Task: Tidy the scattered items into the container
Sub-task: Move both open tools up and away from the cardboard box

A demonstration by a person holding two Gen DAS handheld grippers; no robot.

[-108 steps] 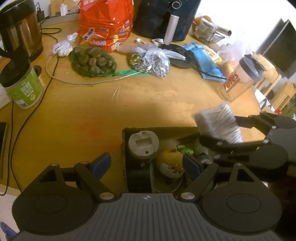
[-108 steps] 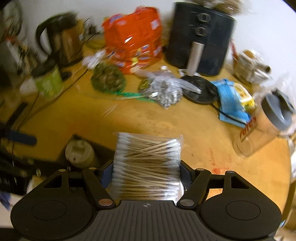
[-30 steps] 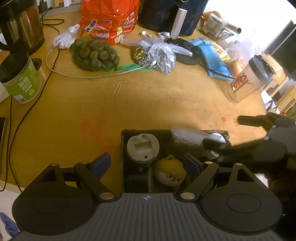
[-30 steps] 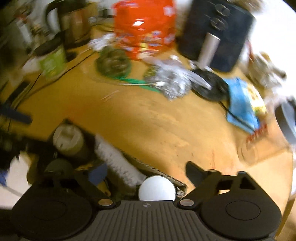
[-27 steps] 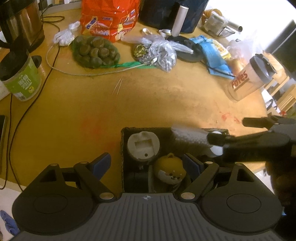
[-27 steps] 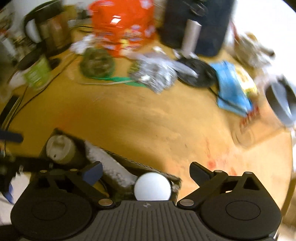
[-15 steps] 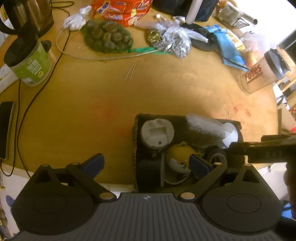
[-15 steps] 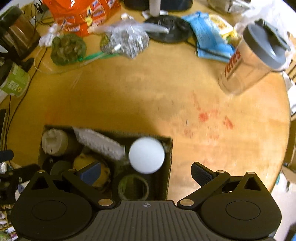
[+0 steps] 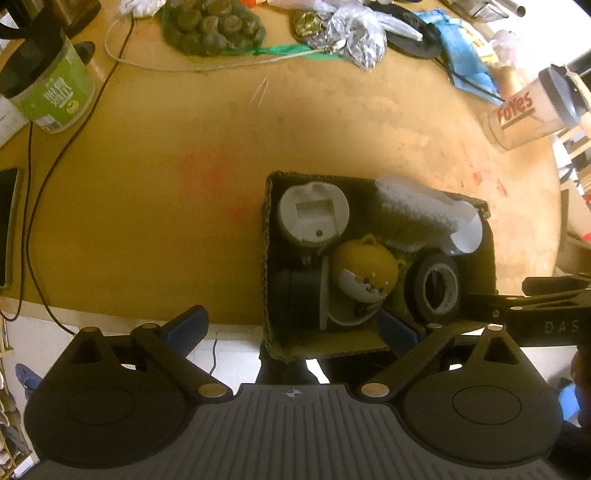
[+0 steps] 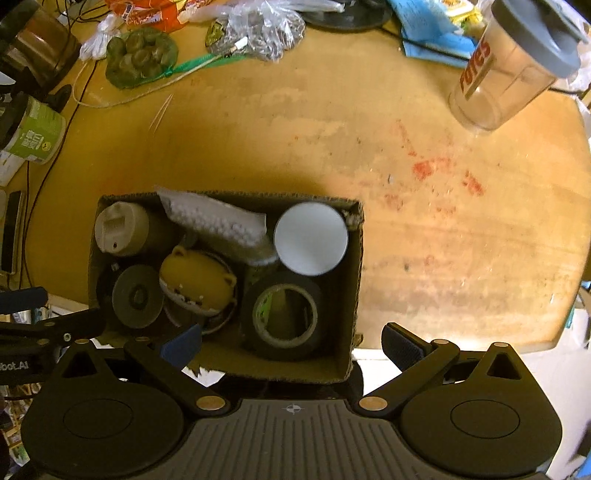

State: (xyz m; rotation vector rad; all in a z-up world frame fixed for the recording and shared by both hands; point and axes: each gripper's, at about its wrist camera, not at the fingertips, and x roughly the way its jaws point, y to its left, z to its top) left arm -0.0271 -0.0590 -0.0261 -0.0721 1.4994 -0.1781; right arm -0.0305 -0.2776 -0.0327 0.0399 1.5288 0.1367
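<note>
A brown cardboard box [image 9: 266,258] sits at the table's near edge. It holds a pack of cotton swabs [image 9: 417,214], a beige round device [image 9: 314,214], a yellow dog toy [image 9: 364,266], a black tape roll [image 9: 436,288] and a white round lid [image 10: 311,238]. My left gripper [image 9: 292,328] hangs open above the box's near left part, with nothing between its fingers. My right gripper [image 10: 291,345] is open and empty over the near right part, above the tape roll [image 10: 284,314]. Each gripper shows at the edge of the other's view.
A clear shaker cup [image 10: 509,66] stands at the far right. A green tub [image 9: 48,92], a black cable [image 9: 55,147] and a phone [image 9: 7,229] lie to the left. A net bag [image 9: 214,26] and a foil bag [image 9: 347,26] lie at the back. The table edge [image 9: 147,317] runs just under the grippers.
The cotton swab pack, earlier held in my right gripper, now lies in the box and that gripper is open. Both views have tipped to look straight down. My left jaws stand slightly wider.
</note>
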